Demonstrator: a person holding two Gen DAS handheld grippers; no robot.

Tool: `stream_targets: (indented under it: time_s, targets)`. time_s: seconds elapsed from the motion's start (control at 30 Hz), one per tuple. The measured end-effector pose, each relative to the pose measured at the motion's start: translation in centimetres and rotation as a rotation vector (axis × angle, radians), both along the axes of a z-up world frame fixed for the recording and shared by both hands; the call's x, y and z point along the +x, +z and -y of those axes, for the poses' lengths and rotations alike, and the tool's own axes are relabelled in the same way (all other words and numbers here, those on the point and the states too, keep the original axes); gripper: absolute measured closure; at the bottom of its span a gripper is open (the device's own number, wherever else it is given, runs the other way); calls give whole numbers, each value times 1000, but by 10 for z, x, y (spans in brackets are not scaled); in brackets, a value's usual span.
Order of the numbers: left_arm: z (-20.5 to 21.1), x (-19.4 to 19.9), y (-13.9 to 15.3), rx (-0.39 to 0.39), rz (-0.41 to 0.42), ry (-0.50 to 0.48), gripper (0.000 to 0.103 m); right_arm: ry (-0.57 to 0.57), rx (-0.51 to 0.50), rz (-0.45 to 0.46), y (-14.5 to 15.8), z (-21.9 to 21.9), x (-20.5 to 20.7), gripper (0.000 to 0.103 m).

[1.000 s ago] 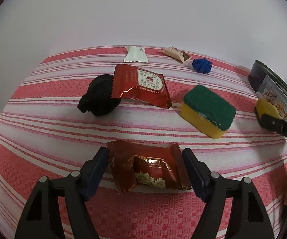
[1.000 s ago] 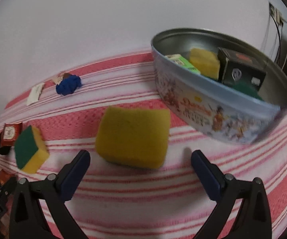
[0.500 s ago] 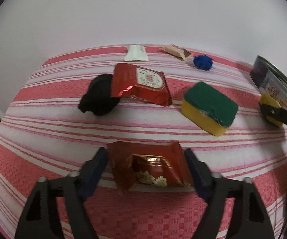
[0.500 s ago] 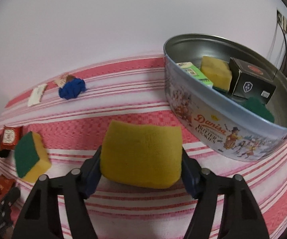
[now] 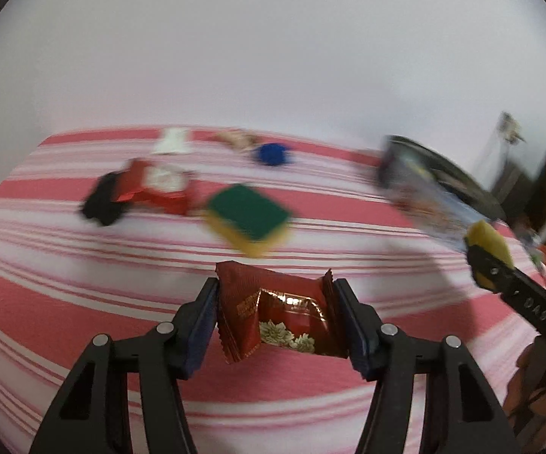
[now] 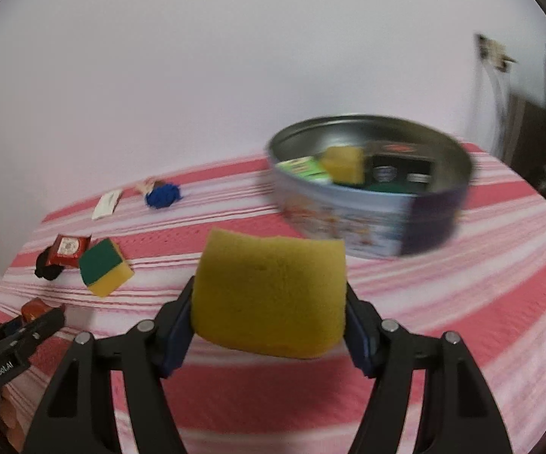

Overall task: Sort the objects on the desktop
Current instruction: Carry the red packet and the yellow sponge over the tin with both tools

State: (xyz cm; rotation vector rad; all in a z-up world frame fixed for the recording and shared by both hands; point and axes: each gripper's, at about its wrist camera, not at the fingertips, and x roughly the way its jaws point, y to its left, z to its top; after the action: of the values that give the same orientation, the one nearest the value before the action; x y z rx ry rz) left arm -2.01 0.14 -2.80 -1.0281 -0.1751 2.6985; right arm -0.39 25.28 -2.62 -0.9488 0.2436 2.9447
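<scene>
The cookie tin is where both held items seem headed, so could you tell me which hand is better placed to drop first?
Right, probably. The right gripper holds the yellow sponge facing the open tin; from the left gripper, clamping its red packet, the tin sits off to the side.

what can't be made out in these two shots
- Left wrist view: the white packet, tan wrapper and red packet are motion-blurred, so their print is unreadable.
- Left wrist view: the tin is smeared, its contents hidden by its wall.
- Right wrist view: the yellow sponge in the right tool hides the cloth behind it.
- Right wrist view: the left tool is cut off by the edge; its held packet barely shows.
</scene>
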Motion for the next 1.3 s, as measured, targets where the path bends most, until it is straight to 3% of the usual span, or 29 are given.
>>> stream_targets:
  time_s: [0.17, 0.47, 0.73, 1.3]
  targets:
    - [-65, 22, 13, 24, -57, -134, 41, -90, 83, -26, 11, -33, 33, 34]
    - [-128, 27, 23, 33, -74, -195, 41, -185, 203, -64, 35, -89, 51, 34]
    - [-163, 16, 23, 40, -42, -212, 41, -177, 169, -11, 25, -117, 32, 34]
    - [-196, -18, 27, -22, -41, -206, 41, -181, 150, -58, 42, -142, -4, 34]
